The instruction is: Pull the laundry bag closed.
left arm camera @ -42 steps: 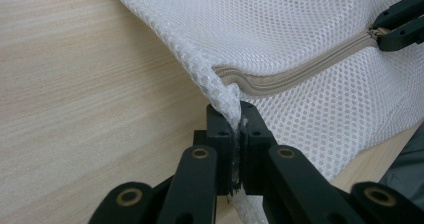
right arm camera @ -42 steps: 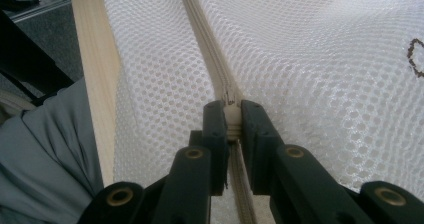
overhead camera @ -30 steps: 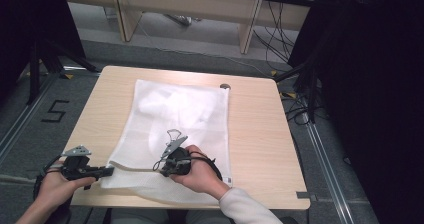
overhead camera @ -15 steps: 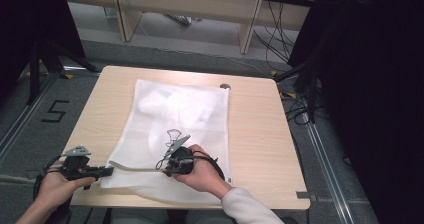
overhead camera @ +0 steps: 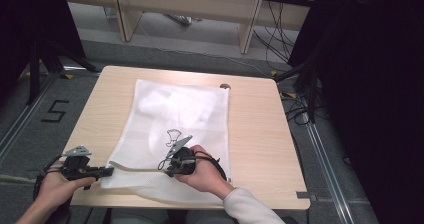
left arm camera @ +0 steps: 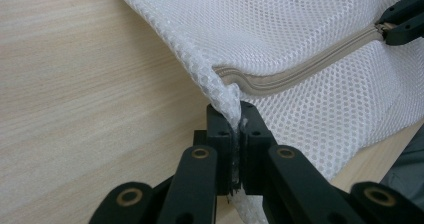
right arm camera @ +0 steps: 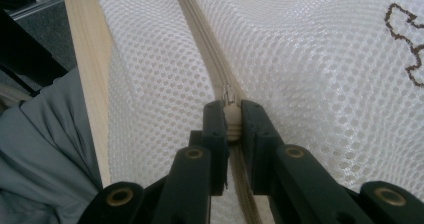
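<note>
A white mesh laundry bag [overhead camera: 175, 119] lies flat on the wooden table [overhead camera: 255, 129], with a beige zipper [left arm camera: 300, 71] running along its near edge. My left gripper [overhead camera: 107, 171] sits at the bag's near left corner, and its jaws are shut on the mesh corner [left arm camera: 227, 101]. Farther right along the same edge, my right gripper [overhead camera: 167, 164] is shut on the zipper pull [right arm camera: 231, 121]. The zipper [right arm camera: 200, 39] stretches away from that pull in the right gripper view. The right gripper's jaw tips [left arm camera: 400, 24] appear at the upper right of the left gripper view.
A small dark outline print [overhead camera: 173, 136] marks the bag near my right gripper. A round grommet hole [overhead camera: 225, 86] sits at the table's far edge. The person's grey clothing [right arm camera: 45, 159] lies just past the table's near edge. Cables and desk legs stand on the floor beyond.
</note>
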Demonstrator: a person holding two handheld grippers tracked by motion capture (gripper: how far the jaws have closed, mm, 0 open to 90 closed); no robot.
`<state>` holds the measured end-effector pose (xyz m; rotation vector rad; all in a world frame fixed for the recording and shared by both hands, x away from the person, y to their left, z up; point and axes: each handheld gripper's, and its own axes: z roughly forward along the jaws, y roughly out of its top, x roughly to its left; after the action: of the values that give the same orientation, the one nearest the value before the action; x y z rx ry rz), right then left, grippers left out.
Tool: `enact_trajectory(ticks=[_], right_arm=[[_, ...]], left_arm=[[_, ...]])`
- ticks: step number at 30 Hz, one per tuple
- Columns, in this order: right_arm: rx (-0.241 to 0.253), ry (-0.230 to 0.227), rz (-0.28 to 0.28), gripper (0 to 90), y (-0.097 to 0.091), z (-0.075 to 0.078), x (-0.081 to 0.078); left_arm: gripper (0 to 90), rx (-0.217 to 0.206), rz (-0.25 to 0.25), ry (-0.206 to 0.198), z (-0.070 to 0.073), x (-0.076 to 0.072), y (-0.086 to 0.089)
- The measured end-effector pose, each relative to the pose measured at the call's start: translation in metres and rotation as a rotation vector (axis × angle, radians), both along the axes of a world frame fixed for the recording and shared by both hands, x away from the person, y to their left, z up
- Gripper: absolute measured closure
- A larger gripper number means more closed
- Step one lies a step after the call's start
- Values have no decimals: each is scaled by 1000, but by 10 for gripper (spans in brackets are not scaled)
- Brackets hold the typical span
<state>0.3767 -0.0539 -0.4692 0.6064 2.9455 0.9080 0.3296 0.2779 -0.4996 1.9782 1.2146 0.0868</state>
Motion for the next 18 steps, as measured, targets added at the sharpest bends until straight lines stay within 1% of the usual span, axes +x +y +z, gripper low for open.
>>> enact_trajectory(ticks=[1, 2, 3, 4, 6, 7, 8, 9, 10, 11, 14, 16, 17, 18], right_arm=[[0, 0, 0, 826, 0, 0, 0], [5, -5, 0, 826, -1, -1, 0], [5, -8, 1, 826, -2, -1, 0], [5, -8, 1, 826, -2, -1, 0], [5, -8, 2, 826, -2, 0, 0], [5, -8, 2, 826, -2, 0, 0], [6, -6, 1, 826, -2, 0, 0], [9, -7, 0, 826, -2, -1, 0], [7, -6, 0, 826, -2, -1, 0], [1, -4, 0, 826, -3, 0, 0], [6, -2, -1, 826, -5, -1, 1], [-1, -3, -4, 826, -6, -1, 0], [2, 4, -7, 826, -6, -1, 0], [6, -1, -2, 827, -6, -1, 1]], left_arm=[[855, 1, 5, -6, 0, 0, 0], [856, -9, 13, -13, -1, 0, -1], [856, -35, 37, -13, -2, -1, -4], [856, -28, 30, -8, -1, -1, -4], [855, -28, 28, 2, -1, -1, -3], [855, -1, -3, 4, 0, 0, 0], [856, -30, 31, 0, -1, -1, -3], [856, -26, 34, -9, -1, -1, -4], [856, -32, 39, -14, -2, -1, -4], [856, -26, 29, -1, -1, 0, -4], [856, -24, 29, 1, -1, 0, -4], [856, -21, 28, 1, -1, 0, -4], [856, -21, 28, 1, -1, 0, -4], [856, -25, 31, -1, -1, 0, -4]])
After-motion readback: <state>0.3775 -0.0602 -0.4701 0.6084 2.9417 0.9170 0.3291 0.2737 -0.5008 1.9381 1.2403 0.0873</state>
